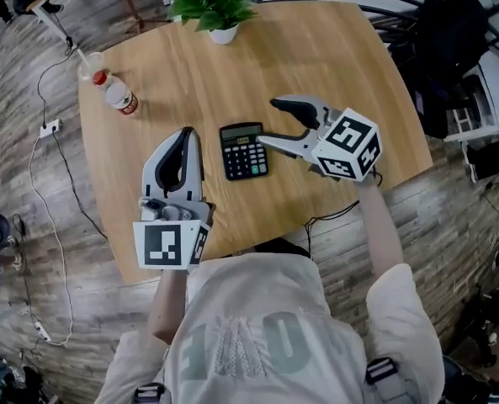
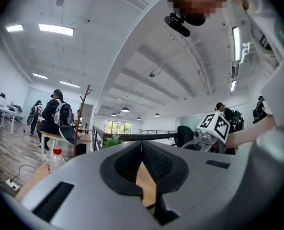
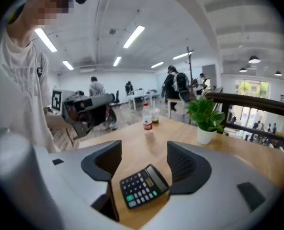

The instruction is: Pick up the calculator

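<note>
A black calculator (image 1: 243, 151) lies flat on the round wooden table (image 1: 333, 66), keys up. My right gripper (image 1: 268, 121) is open just right of it, jaws pointing left and down over the table. In the right gripper view the calculator (image 3: 144, 186) lies low between the two spread pads, and neither pad touches it. My left gripper (image 1: 188, 135) is left of the calculator near the table's front edge, held level and holding nothing. In the left gripper view its jaw tips (image 2: 142, 145) meet, so it is shut.
A potted plant (image 1: 214, 7) stands at the table's far edge. A small bottle with a red cap (image 1: 114, 91) and a plastic cup (image 1: 89, 61) are at the far left. Cables and a power strip (image 1: 49, 128) lie on the floor left of the table.
</note>
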The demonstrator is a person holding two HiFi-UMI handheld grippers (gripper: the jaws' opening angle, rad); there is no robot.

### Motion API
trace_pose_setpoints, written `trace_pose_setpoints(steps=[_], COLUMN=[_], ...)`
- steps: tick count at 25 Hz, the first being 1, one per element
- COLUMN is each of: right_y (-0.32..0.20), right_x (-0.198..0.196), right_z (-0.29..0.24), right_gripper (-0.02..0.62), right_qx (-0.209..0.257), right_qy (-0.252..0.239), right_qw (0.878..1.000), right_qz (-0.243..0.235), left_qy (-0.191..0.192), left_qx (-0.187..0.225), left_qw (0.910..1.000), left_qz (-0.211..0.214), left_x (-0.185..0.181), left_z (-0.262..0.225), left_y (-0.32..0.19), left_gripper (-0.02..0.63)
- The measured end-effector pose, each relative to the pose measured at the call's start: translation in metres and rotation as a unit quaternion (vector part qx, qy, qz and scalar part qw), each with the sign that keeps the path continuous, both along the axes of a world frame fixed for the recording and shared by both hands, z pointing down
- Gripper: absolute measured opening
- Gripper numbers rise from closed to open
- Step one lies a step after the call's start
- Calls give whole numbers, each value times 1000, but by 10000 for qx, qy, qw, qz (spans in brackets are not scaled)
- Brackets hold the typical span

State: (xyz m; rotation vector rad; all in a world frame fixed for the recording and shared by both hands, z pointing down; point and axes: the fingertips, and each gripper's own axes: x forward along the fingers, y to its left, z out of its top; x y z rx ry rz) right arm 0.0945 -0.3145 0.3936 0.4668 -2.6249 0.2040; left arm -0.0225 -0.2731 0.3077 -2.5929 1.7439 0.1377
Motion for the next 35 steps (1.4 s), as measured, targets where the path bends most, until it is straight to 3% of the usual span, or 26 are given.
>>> trace_pose_setpoints(steps=[2,5,12,19,22,27,30,35], right_y=[-11,-26,-41,-39,-34,-24,-17,-11], right_x=[-4,-5,-6,-3,-4,-6,-5,-2], right_z=[29,74,158,209,218,222,219,218], right_gripper=[298,298,295,282,188,162,104,94], right_qx=[-337,-783,-2112,-2934,-3090,-3633,-4080,-4274], right_qy=[649,1517,2620,3268,3403,3535,3531,3567], right_qw=[9957,9782,9187,8580,8370,7960,7673,7495], right_qz=[-574,-1185,-2067,-2664,-2969,-3309,-3467,-3583], left_qy=[-49,-128,-88,-9,3,65,35,38], left_qx=[-63,-187,-617,-944,-1006,-1110,-1162,-1201], left_qw=[10000,9997,9979,9951,9944,9929,9919,9910], left_qz=[-4,-8,-198,-288,-328,-424,-506,-589], left_x=[1,1,-12,-16,-18,-23,-27,-31], left_z=[6,15,40,63,70,76,80,84], left_y=[-7,-18,-39,-56,-62,-66,-65,-64], left_gripper=[9,9,9,9,9,9,9,9])
